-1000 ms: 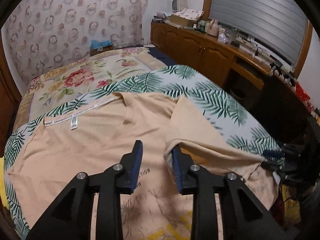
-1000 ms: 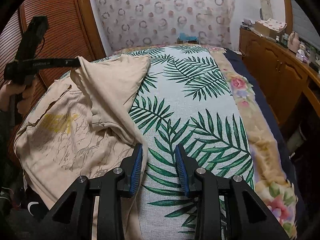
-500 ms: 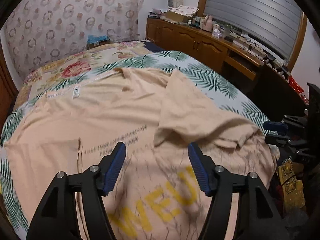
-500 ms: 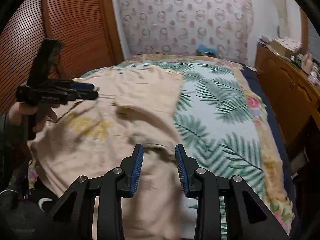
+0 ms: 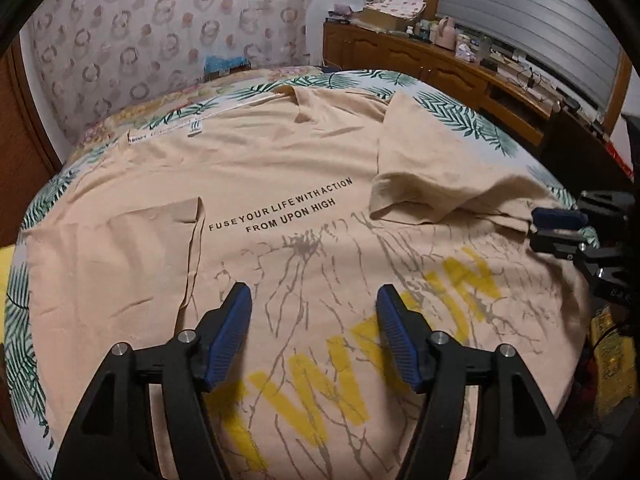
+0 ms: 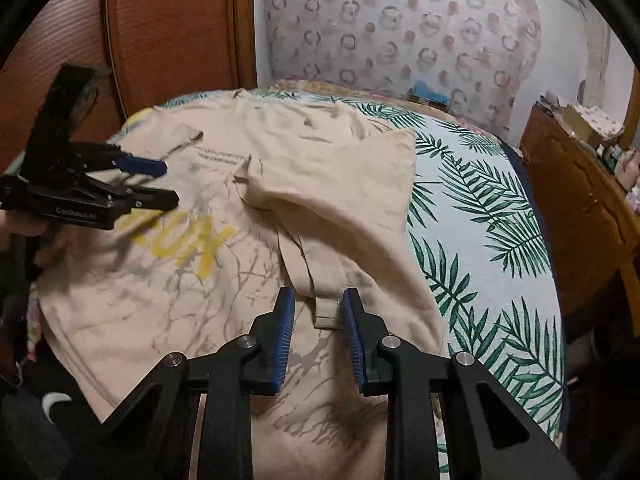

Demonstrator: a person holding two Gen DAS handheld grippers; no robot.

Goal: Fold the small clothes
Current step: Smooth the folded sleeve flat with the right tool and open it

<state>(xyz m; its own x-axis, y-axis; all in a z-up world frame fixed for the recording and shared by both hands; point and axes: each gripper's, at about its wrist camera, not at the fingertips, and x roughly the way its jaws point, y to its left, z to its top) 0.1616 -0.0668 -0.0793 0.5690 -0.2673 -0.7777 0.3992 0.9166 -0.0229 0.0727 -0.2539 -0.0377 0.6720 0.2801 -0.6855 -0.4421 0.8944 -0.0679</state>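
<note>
1. Beige T-shirt [image 5: 280, 184] lies spread, print side up, across the palm-leaf bedspread [image 6: 472, 216]. It covers most of the near part of the bed.
2. Print on shirt: black text "FUSE YOUR LIFE WITH ACTION / FROM UPON HIGH", grey crackle lines, yellow letters nearer the camera in the left wrist view.
3. One sleeve [image 5: 424, 168] is folded inward over the shirt body, on the right in the left wrist view. The other sleeve [image 5: 120, 240] lies flat on the left.
4. Left gripper [image 5: 314, 320]: jaws wide apart, nothing between them. It hovers above the lower chest of the shirt, over the crackle print. Contact with the cloth cannot be determined.
5. Same gripper seen from the right wrist camera [image 6: 154, 182]: at the far left, above the shirt near the yellow letters, fingers parted, gripping nothing.
6. Right gripper [image 6: 318, 306]: jaws partly open. A narrow fold of shirt fabric, with a hemmed end, lies in the gap between the blue pads [image 6: 285, 328]. Pads not visibly pressed on it; cloth looks loose.
7. Right gripper in the left wrist view [image 5: 554, 226]: at the shirt's right edge, just beside the folded sleeve, tips low at the fabric.
8. Wooden cabinet [image 5: 432, 72] runs along the far side of the bed, cluttered on top.
</note>
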